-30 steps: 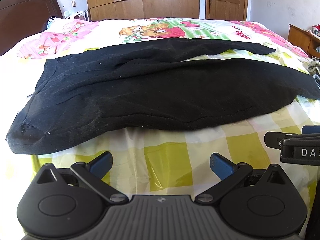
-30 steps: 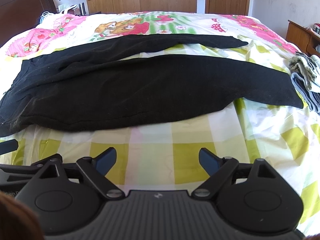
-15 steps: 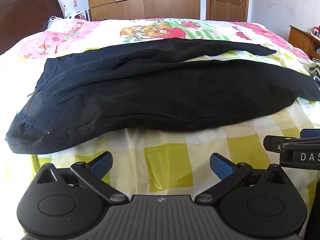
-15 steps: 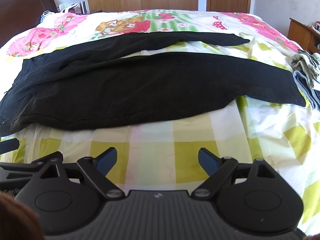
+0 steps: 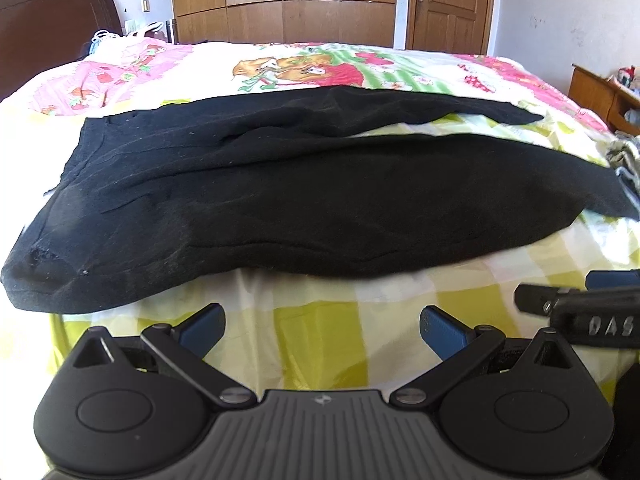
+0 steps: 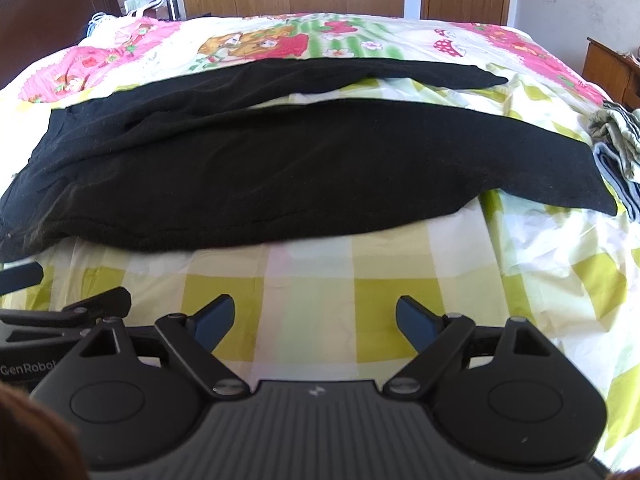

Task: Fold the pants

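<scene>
A pair of black pants (image 5: 304,196) lay spread flat across a bed (image 5: 328,320) covered in a yellow-checked and cartoon-printed sheet, waistband to the left and both legs running right, the far leg angled away from the near one. The left gripper (image 5: 322,326) hovered over the sheet just short of the pants' near edge, its blue-tipped fingers (image 5: 204,326) spread wide and holding nothing. The right gripper (image 6: 316,322) sat beside it, likewise fully parted and empty.

Only the left wrist view showed the waistband's frayed near corner (image 5: 38,258) and the right gripper's side lettering, cut off at the frame edge. Only the right wrist view showed the near leg's cuff (image 6: 592,184) in full, with a stack of folded clothes (image 6: 618,148) just beside it; that pile appeared in the left view only as a sliver. The right view also caught part of the left gripper at its left edge. A dark wooden headboard (image 6: 48,12), a wardrobe (image 5: 284,0) and a door (image 5: 448,4) stood behind. A blurred reddish-brown shape in the right view's lower left corner could not be made out.
</scene>
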Motion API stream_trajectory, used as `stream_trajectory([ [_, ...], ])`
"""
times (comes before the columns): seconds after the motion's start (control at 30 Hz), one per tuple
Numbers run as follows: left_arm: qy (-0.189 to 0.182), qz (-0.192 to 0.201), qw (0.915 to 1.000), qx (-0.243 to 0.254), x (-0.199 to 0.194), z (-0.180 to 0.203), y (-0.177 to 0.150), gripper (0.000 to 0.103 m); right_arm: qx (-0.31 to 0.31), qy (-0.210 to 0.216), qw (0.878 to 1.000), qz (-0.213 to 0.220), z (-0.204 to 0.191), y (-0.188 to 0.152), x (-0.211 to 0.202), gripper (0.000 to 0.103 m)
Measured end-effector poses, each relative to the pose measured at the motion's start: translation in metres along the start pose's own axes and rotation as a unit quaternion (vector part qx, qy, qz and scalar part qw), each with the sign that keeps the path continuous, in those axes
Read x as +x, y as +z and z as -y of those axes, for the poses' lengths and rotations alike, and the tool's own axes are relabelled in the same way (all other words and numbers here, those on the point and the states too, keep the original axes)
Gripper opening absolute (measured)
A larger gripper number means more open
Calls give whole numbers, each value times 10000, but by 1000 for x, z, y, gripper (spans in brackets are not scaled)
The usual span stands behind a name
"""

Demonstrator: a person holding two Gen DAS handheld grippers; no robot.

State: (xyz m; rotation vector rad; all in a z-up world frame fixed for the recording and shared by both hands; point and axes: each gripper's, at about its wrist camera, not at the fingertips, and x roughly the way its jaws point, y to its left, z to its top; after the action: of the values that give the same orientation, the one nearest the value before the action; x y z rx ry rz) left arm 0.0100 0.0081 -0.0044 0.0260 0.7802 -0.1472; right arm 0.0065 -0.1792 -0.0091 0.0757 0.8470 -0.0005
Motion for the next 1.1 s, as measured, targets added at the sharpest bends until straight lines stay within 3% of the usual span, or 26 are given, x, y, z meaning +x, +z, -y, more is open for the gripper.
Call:
stream_trajectory([
  [0.2,-254,145,9994,187,9,21,22,103,712,-229,9969,239,57,28,-3,86],
  [0.5,-611,409,9931,918,43,79,58,103,2242,-752,9716,128,185,53,34,82],
  [0.6,-680,402,9912,1062,54,91,65,103,2886,-562,9558,72,218,52,51,67],
  [0.8,-717,373,9884,1288,64,105,68,103,3627,-374,9306,316,258,60,65,7],
  [0.9,-826,197,9873,1339,66,108,66,103,3920,-97,9191,376,277,61,66,4],
  [1.1,-1069,73,9839,1429,60,115,55,103,3568,-507,9323,302,293,58,51,3],
])
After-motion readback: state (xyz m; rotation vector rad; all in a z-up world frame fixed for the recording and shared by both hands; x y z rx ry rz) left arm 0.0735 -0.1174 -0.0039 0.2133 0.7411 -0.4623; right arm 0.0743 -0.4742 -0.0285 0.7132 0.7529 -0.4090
